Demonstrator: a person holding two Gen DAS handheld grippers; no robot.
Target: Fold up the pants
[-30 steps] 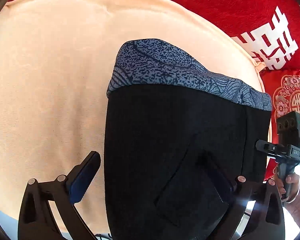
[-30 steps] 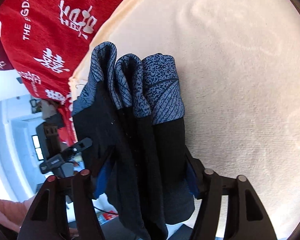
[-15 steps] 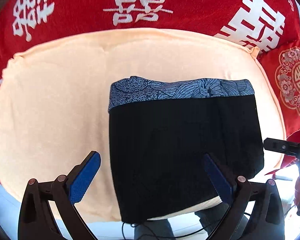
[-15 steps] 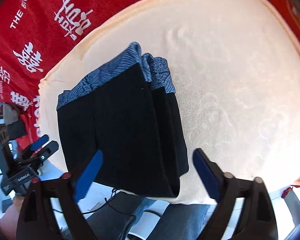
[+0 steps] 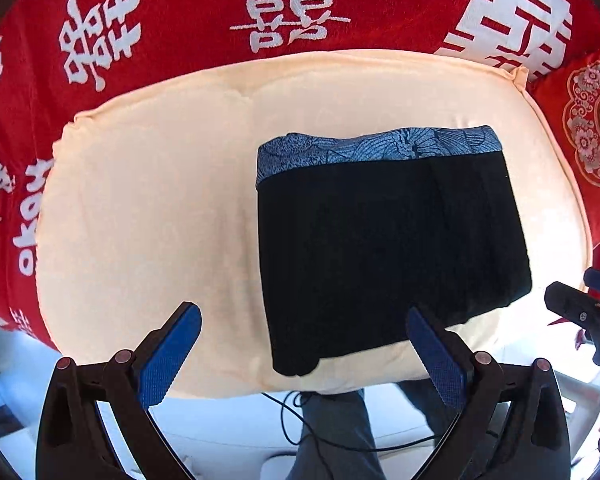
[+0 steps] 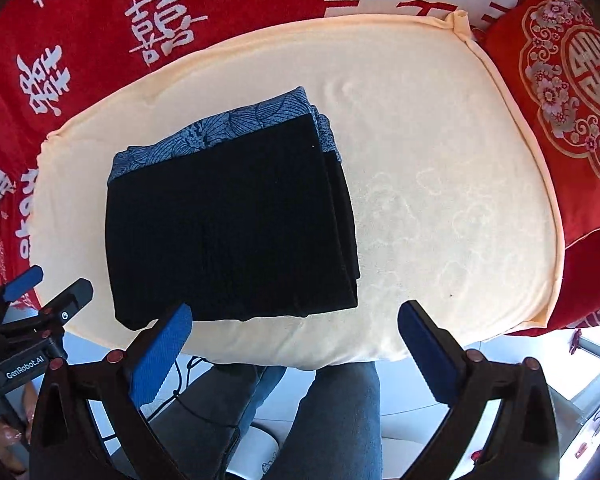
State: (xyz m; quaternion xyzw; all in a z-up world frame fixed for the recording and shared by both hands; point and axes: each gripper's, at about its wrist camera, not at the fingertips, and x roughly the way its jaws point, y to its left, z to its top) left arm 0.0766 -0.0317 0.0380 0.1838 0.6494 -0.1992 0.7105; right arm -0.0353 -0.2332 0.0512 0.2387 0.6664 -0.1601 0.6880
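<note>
Overhead, both wrist views look straight down on a red cloth (image 5: 180, 8) printed with white characters, which fills the frame from 9 through 12 to 3 o'clock. On it lies a cream cushion (image 5: 148, 208), and at its 3 o'clock edge a red embroidered pillow (image 6: 560, 92) rests just beside it. The pants (image 5: 388, 248), black with a blue patterned waistband at 12 o'clock, lie folded into a compact rectangle on the cushion, right of centre in the left view and left of centre in the right view. A person's legs in jeans (image 6: 340, 412) show below at 6 o'clock. The left hand-held gripper (image 5: 304, 356) hangs above, jaws spread, nothing between them. The right hand-held gripper (image 6: 296, 354) has just been opening; its jaws stand wide and empty.
</note>
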